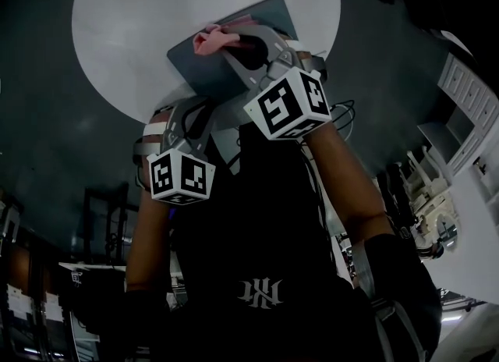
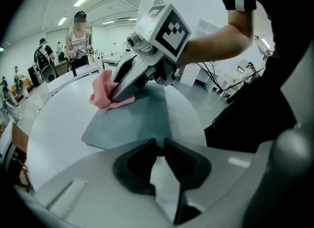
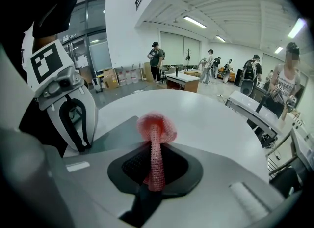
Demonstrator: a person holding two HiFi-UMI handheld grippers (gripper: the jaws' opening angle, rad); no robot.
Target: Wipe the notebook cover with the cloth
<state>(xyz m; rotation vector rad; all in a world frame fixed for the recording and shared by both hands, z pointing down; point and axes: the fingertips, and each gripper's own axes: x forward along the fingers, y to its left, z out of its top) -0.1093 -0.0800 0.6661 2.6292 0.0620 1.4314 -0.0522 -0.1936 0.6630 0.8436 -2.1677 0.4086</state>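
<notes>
A grey notebook [image 1: 204, 68] lies on the round white table [image 1: 117, 25], near its front edge. My right gripper [image 1: 232, 43] is shut on a pink mesh cloth [image 1: 214, 40] and holds it down on the notebook's cover. In the right gripper view the cloth [image 3: 157, 126] bunches out past the closed jaws over the notebook [image 3: 115, 133]. The left gripper view shows that cloth [image 2: 102, 94] on the far part of the notebook [image 2: 132, 124]. My left gripper [image 2: 159, 146] is shut with nothing seen between its jaws, at the notebook's near edge. Contact there is hidden.
The table's rim [image 1: 148, 111] runs just under my left gripper, with dark floor beyond it. White shelving [image 1: 468, 95] stands at the right. Several people [image 3: 156, 60] and desks [image 3: 184, 80] are far back in the room.
</notes>
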